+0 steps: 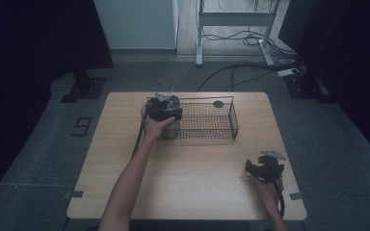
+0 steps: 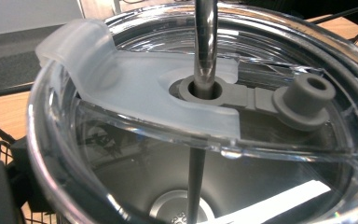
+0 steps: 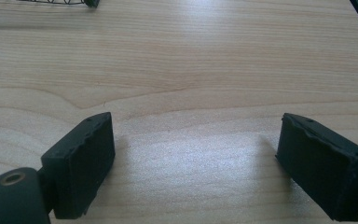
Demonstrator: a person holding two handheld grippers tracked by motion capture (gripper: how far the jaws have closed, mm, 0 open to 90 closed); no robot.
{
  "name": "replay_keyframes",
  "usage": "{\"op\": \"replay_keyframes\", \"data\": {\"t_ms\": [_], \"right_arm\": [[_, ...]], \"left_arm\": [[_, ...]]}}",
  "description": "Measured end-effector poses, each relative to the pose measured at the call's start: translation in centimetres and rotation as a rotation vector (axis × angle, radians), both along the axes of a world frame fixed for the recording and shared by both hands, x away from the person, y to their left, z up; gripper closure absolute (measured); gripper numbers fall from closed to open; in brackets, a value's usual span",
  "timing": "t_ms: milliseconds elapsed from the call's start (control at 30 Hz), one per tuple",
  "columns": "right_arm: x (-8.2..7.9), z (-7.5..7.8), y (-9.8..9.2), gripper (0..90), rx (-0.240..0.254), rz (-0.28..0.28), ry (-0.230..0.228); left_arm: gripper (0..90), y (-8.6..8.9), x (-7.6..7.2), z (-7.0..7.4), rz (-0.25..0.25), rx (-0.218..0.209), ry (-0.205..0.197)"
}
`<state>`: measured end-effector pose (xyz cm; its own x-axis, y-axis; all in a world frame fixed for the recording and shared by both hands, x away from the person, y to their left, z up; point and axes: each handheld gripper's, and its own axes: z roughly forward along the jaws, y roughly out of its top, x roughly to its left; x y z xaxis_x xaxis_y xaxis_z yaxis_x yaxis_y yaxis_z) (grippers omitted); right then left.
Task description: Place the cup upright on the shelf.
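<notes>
At basket's left end: your left gripper (image 1: pixel 164 108) is over a lidded tumbler (image 1: pixel 170 129) with straw (image 2: pixel 205 42), grip not visible | right gripper (image 1: pixel 265 168) rests wide open, empty, near table's (image 1: pixel 197 192) right edge | step, likely: placing or lifting tumbler in basket (image 1: pixel 221 126) | next: keep tumbler upright.

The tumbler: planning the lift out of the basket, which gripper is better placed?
Left: the left gripper is at the tumbler in the wire basket; the right gripper rests open, far off.
</notes>
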<state>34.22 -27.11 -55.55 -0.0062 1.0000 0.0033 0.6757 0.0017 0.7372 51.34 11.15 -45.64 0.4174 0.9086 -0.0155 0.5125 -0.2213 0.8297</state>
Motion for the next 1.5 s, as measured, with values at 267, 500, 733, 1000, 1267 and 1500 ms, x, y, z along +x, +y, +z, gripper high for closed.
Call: {"op": "replay_keyframes", "data": {"t_ms": [267, 500, 733, 1000, 1267, 1500], "right_arm": [[0.0, 0.0, 0.0, 11.4, 0.0, 0.0, -0.001], [0.0, 0.0, 0.0, 11.4, -0.001, 0.0, -0.001], [0.0, 0.0, 0.0, 11.5, -0.001, 0.0, -0.001], [0.0, 0.0, 0.0, 11.5, -0.001, 0.0, -0.001], [0.0, 0.0, 0.0, 11.5, -0.003, 0.0, -0.003], [0.0, 0.0, 0.0, 11.7, 0.0, -0.004, -0.002]], "left_arm": [[3.8, -0.1, -0.6, -0.3, -0.028, 0.014, -0.022], [3.7, 0.5, -0.9, -0.6, -0.016, -0.015, -0.025], [0.0, 0.2, -1.6, 0.3, 0.01, -0.012, -0.052], [0.0, 1.1, -3.3, 1.9, 0.001, -0.013, -0.105], [0.0, 2.0, -6.3, 3.0, -0.048, -0.01, -0.133], [0.0, 2.8, -8.5, 3.2, -0.083, -0.014, -0.144]]}}
